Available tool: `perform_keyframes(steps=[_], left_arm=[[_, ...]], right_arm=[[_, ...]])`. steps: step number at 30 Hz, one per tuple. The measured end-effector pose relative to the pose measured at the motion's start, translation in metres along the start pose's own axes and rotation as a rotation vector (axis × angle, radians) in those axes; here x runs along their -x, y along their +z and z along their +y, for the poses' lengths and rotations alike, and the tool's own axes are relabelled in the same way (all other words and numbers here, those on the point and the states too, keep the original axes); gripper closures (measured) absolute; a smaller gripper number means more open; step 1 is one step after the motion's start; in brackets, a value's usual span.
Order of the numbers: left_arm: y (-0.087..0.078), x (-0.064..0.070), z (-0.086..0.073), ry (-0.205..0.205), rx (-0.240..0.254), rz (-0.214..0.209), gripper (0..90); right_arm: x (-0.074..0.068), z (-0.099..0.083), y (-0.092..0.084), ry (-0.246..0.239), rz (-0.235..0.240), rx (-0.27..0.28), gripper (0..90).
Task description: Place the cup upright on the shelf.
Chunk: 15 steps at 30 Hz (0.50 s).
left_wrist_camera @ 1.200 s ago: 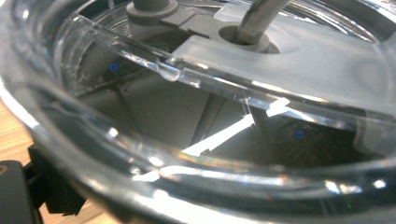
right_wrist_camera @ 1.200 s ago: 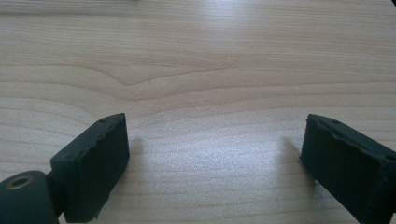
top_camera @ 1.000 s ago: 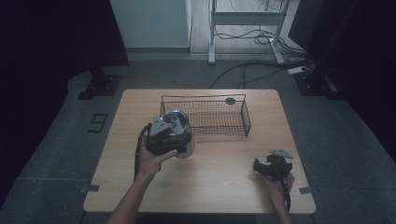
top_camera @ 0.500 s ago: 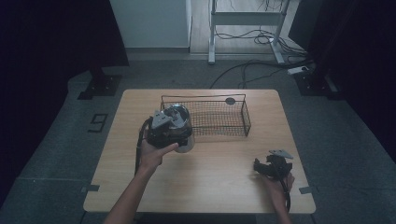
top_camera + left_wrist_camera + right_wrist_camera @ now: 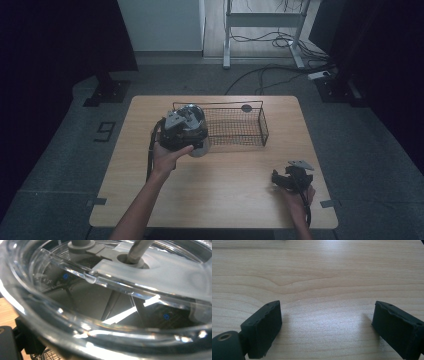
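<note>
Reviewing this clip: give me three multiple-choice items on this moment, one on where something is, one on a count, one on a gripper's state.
1. Where is the clear lidded cup that the left gripper holds?
A. At the left end of the wire basket
B. By the table's near right corner
C. On the floor

2. How many wire baskets stand on the table?
A. One
B. Two
C. Three

3. How do the jaws of the right gripper stand?
A. Shut on a cup
B. Wide apart over bare wood
C. Shut on the basket rim

Answers: 1 A, the high view shows the cup against the basket's left end. 2 A, a single basket is there. 3 B, the right gripper view shows only tabletop between the jaws.
</note>
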State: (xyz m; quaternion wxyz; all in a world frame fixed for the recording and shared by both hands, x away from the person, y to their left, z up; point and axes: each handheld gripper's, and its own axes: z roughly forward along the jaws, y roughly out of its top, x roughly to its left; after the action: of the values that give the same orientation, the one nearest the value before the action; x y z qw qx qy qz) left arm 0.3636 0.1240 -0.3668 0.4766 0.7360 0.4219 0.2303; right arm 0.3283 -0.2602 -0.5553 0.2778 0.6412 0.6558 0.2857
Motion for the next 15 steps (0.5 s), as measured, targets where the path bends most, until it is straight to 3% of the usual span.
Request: perform_keyframes(steps=[15], left_arm=[[0.007,-0.003,0.015,-0.010,0.007,0.011,3.7]], right_arm=[[0.000,0.000,0.000,0.001,0.001,0.003,9.2]])
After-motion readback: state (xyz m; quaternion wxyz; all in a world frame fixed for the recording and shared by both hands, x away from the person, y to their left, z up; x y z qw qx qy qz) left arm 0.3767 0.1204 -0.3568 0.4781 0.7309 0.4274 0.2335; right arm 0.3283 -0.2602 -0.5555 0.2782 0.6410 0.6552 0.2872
